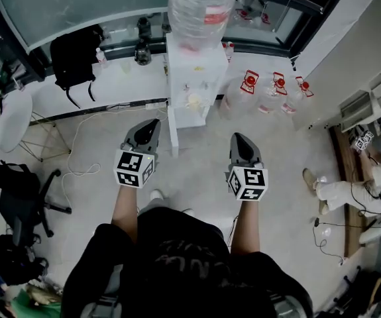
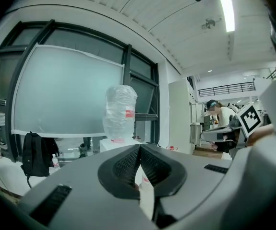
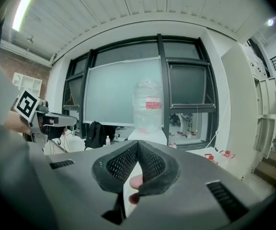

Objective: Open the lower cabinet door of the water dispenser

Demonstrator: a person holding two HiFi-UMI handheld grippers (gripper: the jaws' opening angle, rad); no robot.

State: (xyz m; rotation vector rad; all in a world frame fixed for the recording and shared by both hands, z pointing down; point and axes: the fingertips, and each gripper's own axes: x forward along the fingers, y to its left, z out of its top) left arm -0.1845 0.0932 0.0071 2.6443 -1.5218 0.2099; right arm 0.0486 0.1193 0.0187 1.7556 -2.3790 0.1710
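1. Water dispenser [image 1: 191, 78] stands on the floor at 12 o'clock from both grippers, its long axis upright, with a bottle [image 1: 200, 5] on top.
2. Its lower cabinet door [image 1: 191, 114] is low on the front face. In both gripper views the fingers cover that part, and only the bottle shows above them.
3. The left gripper [image 1: 154, 122] is at 7 o'clock from the dispenser's foot and just beside it. The right gripper [image 1: 237, 136] is at 5 o'clock and a little farther off, so the left looks the nearer one.
4. Both pairs of fingers [image 2: 123, 166] are clenched tip to tip with nothing between them. I judge they must part and drop lower before reaching the door.
5. Count: one dispenser, one bottle on it, two grippers, three red-capped jugs [image 1: 279, 85] on the floor at its 3 o'clock, and one black backpack [image 1: 74, 58] at its 9 o'clock.
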